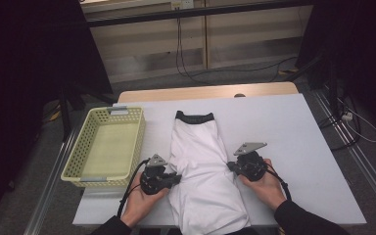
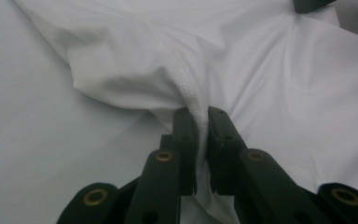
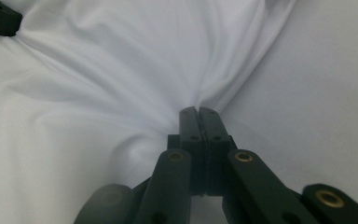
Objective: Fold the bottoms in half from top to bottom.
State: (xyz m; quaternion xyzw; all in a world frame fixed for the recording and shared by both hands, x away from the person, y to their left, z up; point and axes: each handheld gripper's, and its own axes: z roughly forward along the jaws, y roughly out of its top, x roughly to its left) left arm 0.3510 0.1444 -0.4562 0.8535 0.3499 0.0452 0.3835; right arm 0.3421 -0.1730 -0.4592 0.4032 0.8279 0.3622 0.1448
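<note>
The white T-shirt (image 1: pixel 198 166) lies flat on the counter (image 1: pixel 293 132) between both tools, left hand-held gripper (image 2: pixel 199 116) and right hand-held gripper (image 3: pixel 199 114) each clamped on its side edges; soft, light, likely slippery fabric, best pinched at seams.

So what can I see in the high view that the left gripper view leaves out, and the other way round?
The high view alone takes in the yellow basket left of the white shirt, the shirt's dark collar, the person's hands, and the right gripper pinching the shirt's other edge. The left gripper view alone gives the close detail: a stitched seam running into the fold caught between the jaws. Both share the white shirt lying on the white table cover and the left gripper shut on its edge.
</note>
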